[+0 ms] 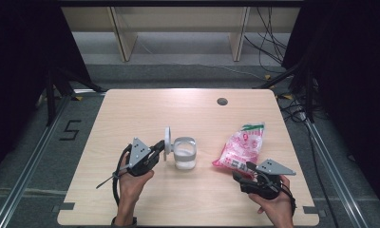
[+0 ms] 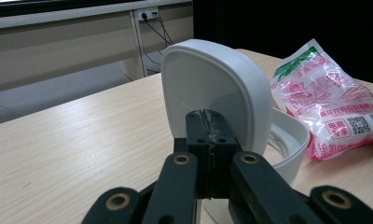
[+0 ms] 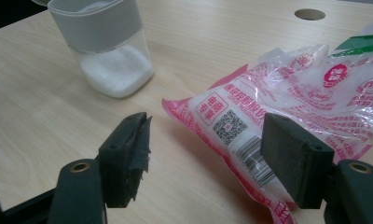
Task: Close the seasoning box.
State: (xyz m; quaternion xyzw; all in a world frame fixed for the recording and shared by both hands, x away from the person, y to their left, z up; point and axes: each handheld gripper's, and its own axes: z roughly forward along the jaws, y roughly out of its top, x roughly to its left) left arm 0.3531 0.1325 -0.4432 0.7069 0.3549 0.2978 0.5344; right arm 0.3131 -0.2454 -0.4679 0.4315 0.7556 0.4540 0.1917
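Observation:
A clear jar with a white collar holds white grains and stands mid-table. Its white lid stands on edge at the jar's left side, and my left gripper is shut on the lid's lower rim. In the left gripper view the jaws pinch the lid just in front of the jar's open mouth. A pink and white plastic bag of white grains lies to the right. My right gripper stands open at the bag's near end. Its jaws straddle the bag's corner without pressing it.
The wooden table has a round cable hole near its far edge. Dark stands and loose cables lie on the floor to either side, with desk legs beyond the far edge.

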